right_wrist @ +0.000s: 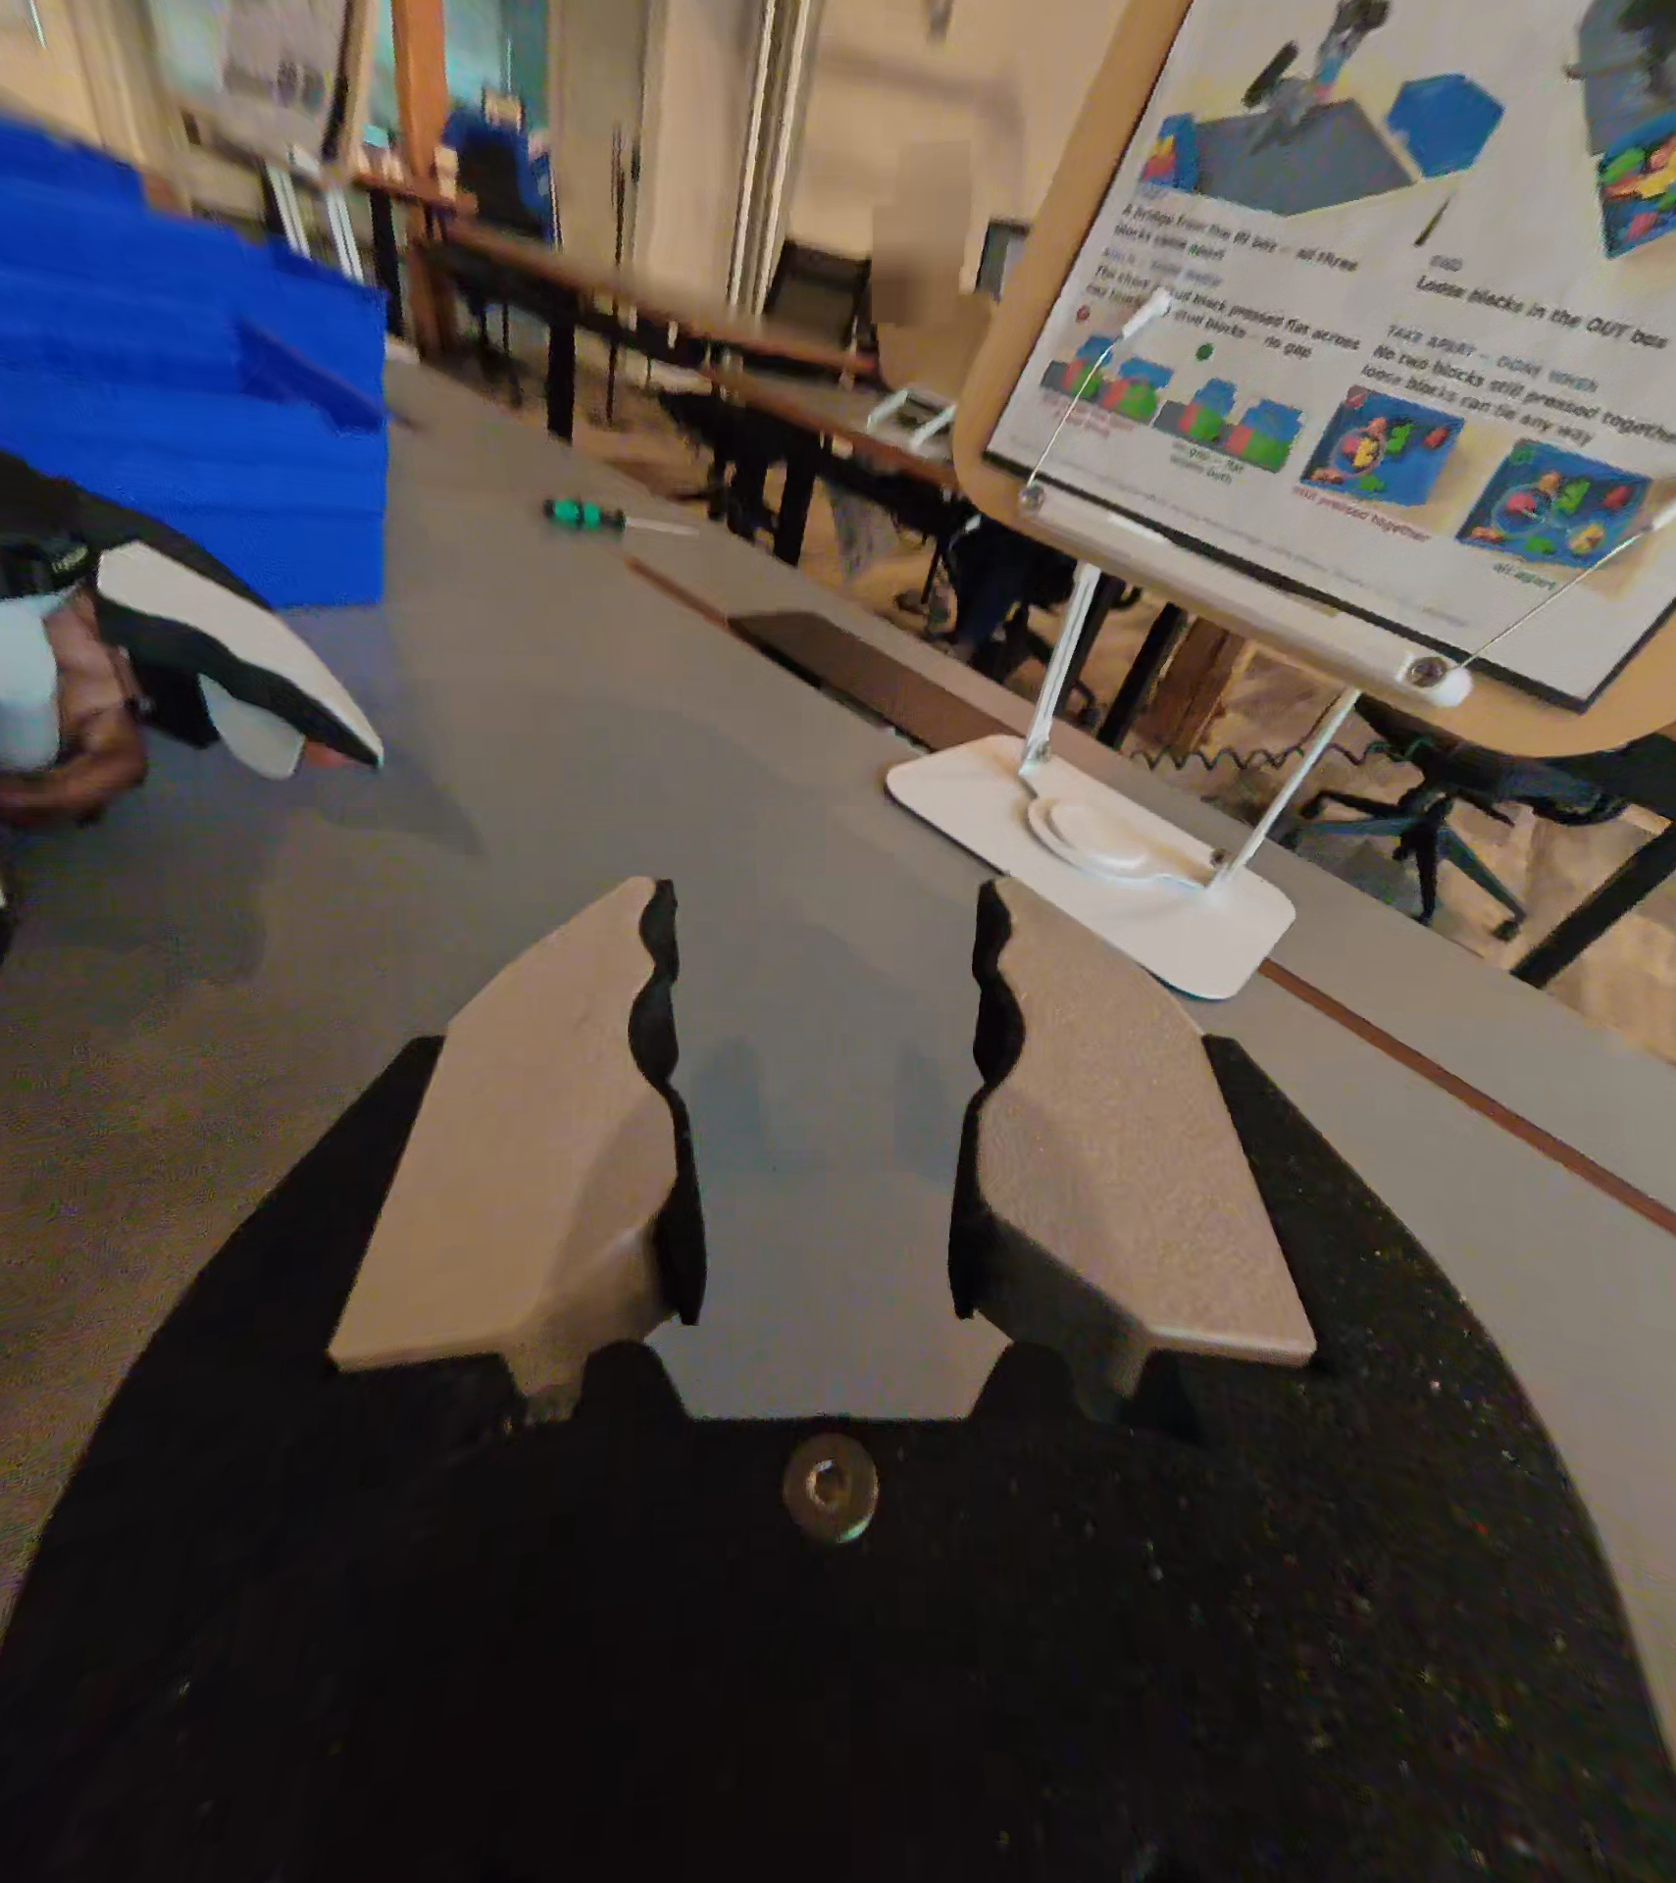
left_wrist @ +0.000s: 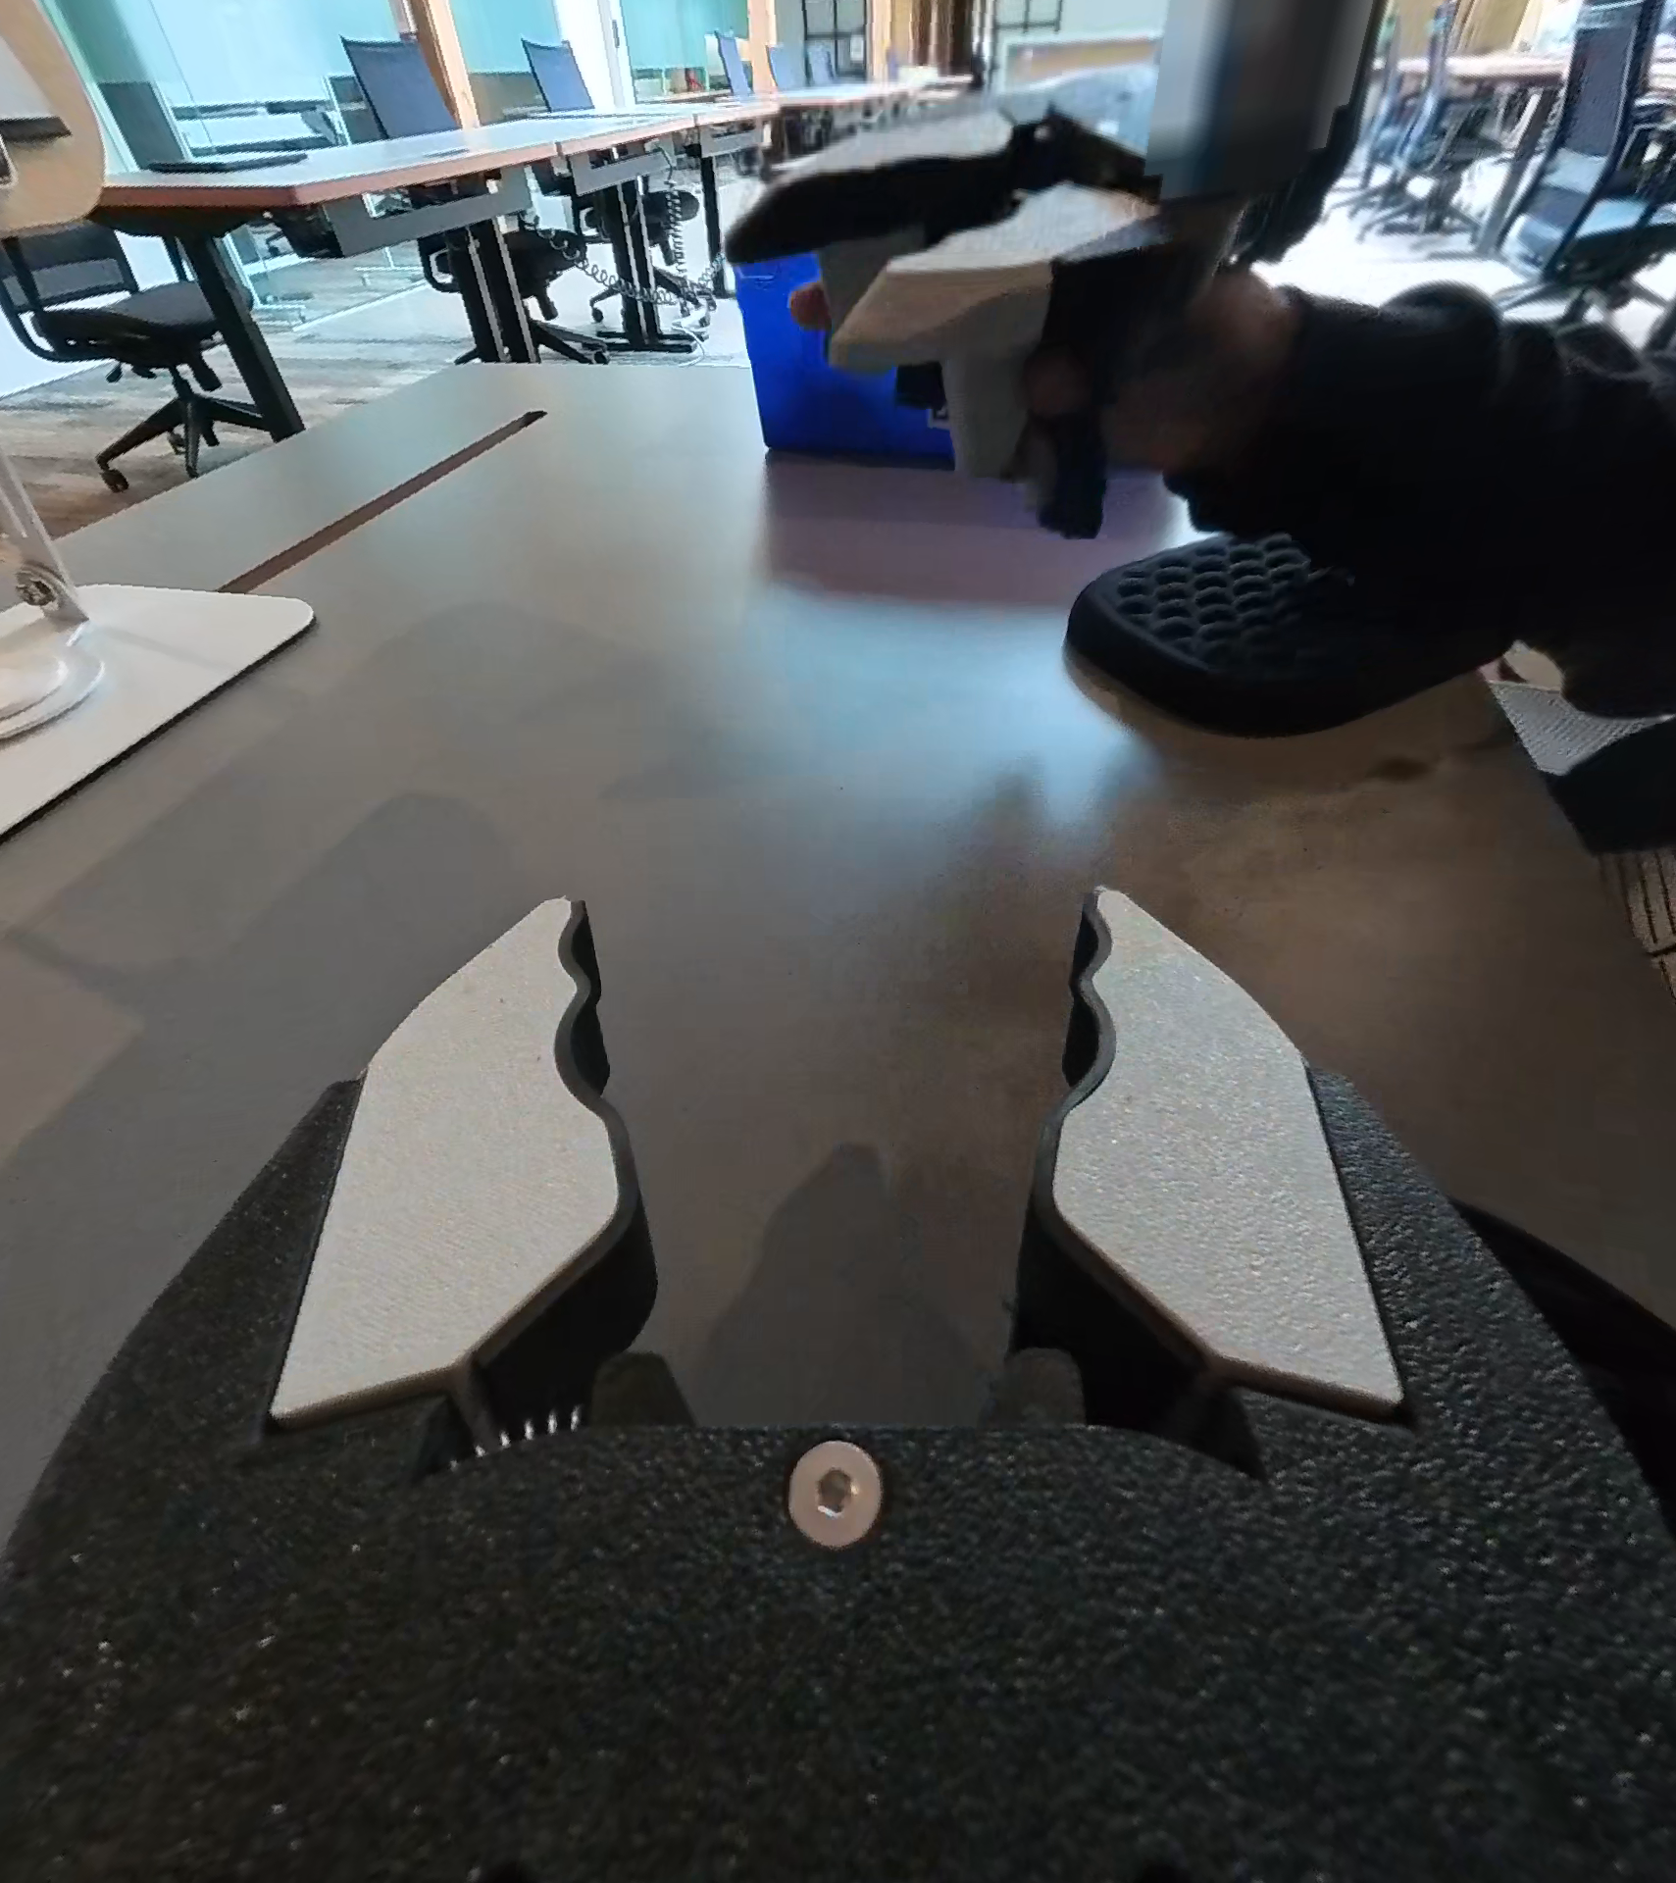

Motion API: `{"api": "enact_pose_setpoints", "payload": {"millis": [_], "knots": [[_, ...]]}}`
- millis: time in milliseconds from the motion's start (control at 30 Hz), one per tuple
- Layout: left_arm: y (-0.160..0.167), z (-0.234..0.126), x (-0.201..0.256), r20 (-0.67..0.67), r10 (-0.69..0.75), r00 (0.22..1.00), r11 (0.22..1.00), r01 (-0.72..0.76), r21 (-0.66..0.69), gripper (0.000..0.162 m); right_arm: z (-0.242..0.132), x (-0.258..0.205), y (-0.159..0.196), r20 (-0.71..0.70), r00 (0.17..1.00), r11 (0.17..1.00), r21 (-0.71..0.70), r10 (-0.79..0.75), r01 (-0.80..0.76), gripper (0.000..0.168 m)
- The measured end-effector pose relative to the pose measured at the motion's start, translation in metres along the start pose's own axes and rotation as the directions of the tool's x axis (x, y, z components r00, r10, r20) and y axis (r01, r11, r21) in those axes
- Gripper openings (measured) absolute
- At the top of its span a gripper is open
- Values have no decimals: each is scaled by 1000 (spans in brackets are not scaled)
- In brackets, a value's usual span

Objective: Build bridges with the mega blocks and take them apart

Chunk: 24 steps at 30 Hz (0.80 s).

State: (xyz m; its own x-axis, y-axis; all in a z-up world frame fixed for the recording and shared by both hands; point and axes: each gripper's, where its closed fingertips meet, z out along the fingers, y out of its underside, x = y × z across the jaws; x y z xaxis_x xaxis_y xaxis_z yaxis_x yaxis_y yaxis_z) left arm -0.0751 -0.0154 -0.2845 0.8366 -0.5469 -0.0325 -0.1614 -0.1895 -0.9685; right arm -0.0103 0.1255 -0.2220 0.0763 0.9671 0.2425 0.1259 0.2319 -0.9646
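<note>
No loose mega blocks show in either view. My left gripper [left_wrist: 833, 907] is open and empty, low over the grey table [left_wrist: 711, 713]. My right gripper [right_wrist: 823, 897] is open and empty over the same table [right_wrist: 609, 815]. In the left wrist view the right gripper [left_wrist: 874, 296] hangs blurred at the upper right, held by a gloved hand [left_wrist: 1373, 408], in front of a blue bin [left_wrist: 833, 397]. In the right wrist view the left gripper [right_wrist: 283, 703] shows at the left edge, below blue bins [right_wrist: 151, 408]. What the bins hold is hidden.
A white stand [right_wrist: 1098, 866] at the right holds an instruction sheet on a board [right_wrist: 1373, 357]; its base also shows at the left in the left wrist view [left_wrist: 49, 673]. A green-handled screwdriver [right_wrist: 599, 518] lies farther back. A black perforated pad [left_wrist: 1251, 632] sits at the table's right edge.
</note>
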Motion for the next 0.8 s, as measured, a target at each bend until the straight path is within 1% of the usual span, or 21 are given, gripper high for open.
{"api": "enact_pose_setpoints", "payload": {"millis": [133, 200, 233, 300, 367, 433, 533, 567, 633, 700, 800], "knots": [[-3, -2, 2, 17, 26, 1000, 1000, -26, -7, 90, 1, -3, 5, 20, 999, 999, 30, 34, -35, 56], [-13, -8, 0, 68, 69, 995, 998, -69, -4, 91, 1, -8, 8, 38, 997, 996, 59, 64, -66, 54], [-21, -15, -4, 123, 86, 989, 996, -87, 2, 89, 2, -13, 10, 66, 995, 996, 50, 69, -73, 54], [-44, -36, -14, 266, 100, 959, 994, -106, 11, 83, 2, -13, 15, 58, 997, 999, 17, 46, -47, 55], [-66, -67, -23, 407, 91, 909, 995, -98, -3, 77, 1, -11, 14, 57, 997, 998, 18, 52, -54, 54], [-80, -108, -29, 520, 81, 850, 996, -58, -60, 76, 0, -11, 14, 69, 994, 996, 25, 83, -85, 54], [-87, -185, -36, 663, 77, 745, 984, 50, -171, 71, -1, -12, 15, 80, 992, 995, 13, 101, -102, 53], [-85, -212, -39, 704, 81, 705, 973, 99, -211, 69, -1, -12, 16, 81, 992, 995, 7, 101, -102, 53], [-74, -266, -44, 779, 56, 625, 935, 241, -260, 67, -2, -11, 15, 73, 992, 995, 7, 99, -100, 53], [-51, -307, -42, 807, 1, 590, 860, 411, -301, 68, -3, -12, 15, 79, 991, 994, 5, 105, -106, 53], [-7, -351, -41, 842, -72, 535, 705, 625, -336, 64, -3, -14, 16, 90, 991, 995, -8, 103, -103, 53]]}}
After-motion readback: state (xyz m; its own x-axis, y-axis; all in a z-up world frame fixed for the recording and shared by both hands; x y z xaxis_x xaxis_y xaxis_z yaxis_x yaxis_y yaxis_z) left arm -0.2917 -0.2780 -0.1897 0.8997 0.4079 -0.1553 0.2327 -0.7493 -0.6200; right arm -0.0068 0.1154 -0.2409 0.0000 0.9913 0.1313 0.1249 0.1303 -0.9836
